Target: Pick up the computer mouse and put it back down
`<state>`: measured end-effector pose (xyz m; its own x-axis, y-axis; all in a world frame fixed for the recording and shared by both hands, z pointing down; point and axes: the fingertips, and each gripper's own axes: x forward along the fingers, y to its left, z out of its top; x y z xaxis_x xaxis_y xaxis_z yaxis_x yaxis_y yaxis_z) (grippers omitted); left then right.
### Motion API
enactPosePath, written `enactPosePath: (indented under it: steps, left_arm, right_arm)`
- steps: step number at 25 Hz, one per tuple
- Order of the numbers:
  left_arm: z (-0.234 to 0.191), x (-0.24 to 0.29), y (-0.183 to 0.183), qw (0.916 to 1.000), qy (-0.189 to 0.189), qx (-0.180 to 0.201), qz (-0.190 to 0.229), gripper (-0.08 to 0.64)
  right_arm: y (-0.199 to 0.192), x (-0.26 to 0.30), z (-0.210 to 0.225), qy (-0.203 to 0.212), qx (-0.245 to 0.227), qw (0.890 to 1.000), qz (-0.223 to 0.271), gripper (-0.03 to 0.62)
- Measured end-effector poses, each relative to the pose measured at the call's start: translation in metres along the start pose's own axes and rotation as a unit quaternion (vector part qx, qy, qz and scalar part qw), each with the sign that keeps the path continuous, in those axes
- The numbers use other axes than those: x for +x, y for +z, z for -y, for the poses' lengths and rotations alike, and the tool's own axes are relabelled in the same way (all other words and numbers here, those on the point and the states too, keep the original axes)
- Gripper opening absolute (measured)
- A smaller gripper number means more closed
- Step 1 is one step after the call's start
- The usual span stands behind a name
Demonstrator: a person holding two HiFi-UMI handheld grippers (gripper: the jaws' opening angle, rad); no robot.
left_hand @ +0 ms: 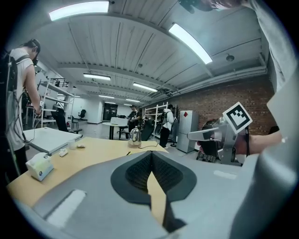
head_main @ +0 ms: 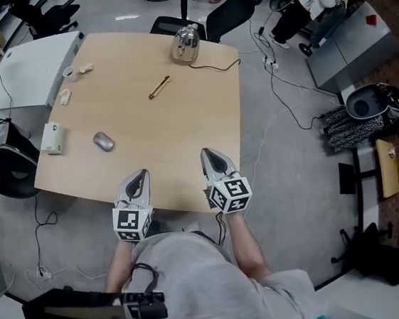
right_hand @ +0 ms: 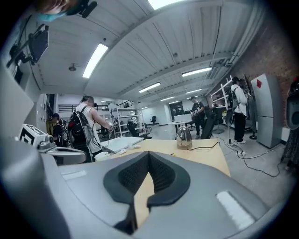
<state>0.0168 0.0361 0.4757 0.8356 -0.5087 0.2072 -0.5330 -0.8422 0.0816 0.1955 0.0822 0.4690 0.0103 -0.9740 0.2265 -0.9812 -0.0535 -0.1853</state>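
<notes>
The grey computer mouse (head_main: 103, 141) lies on the left part of the wooden table (head_main: 182, 128), beyond and to the left of my left gripper. My left gripper (head_main: 142, 174) hovers over the table's near edge, shut with nothing in it. My right gripper (head_main: 208, 152) sits beside it to the right, also shut and empty. In the left gripper view the jaws (left_hand: 150, 154) meet at their tips. The right gripper view shows the same closed jaws (right_hand: 148, 154). Neither gripper view shows the mouse.
A steel kettle (head_main: 185, 44) with a black cord stands at the table's far edge. A gold pen (head_main: 160, 87) lies mid-table. A white box (head_main: 54, 138) sits left of the mouse, a small cup (head_main: 69, 73) at the far left. Chairs, cables and people surround the table.
</notes>
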Motion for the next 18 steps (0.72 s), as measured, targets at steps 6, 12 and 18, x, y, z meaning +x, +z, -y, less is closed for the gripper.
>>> enactPosePath:
  steps: [6,12,18]
  left_arm:
    - [0.027,0.003,0.002,0.9997,-0.019,0.015,0.000,0.020]
    - [0.055,0.005,0.011,0.9988,-0.043,0.024,0.004,0.020]
    - [0.077,0.012,0.022,0.9976,-0.063,0.021,0.018,0.020]
  right_arm:
    - [-0.004,-0.042,0.012,-0.018,0.006,1.000,0.012,0.006]
    - [-0.006,-0.082,0.023,-0.042,0.012,0.999,0.027,0.006]
    - [-0.007,-0.110,0.027,-0.052,-0.001,0.998,0.037,0.006]
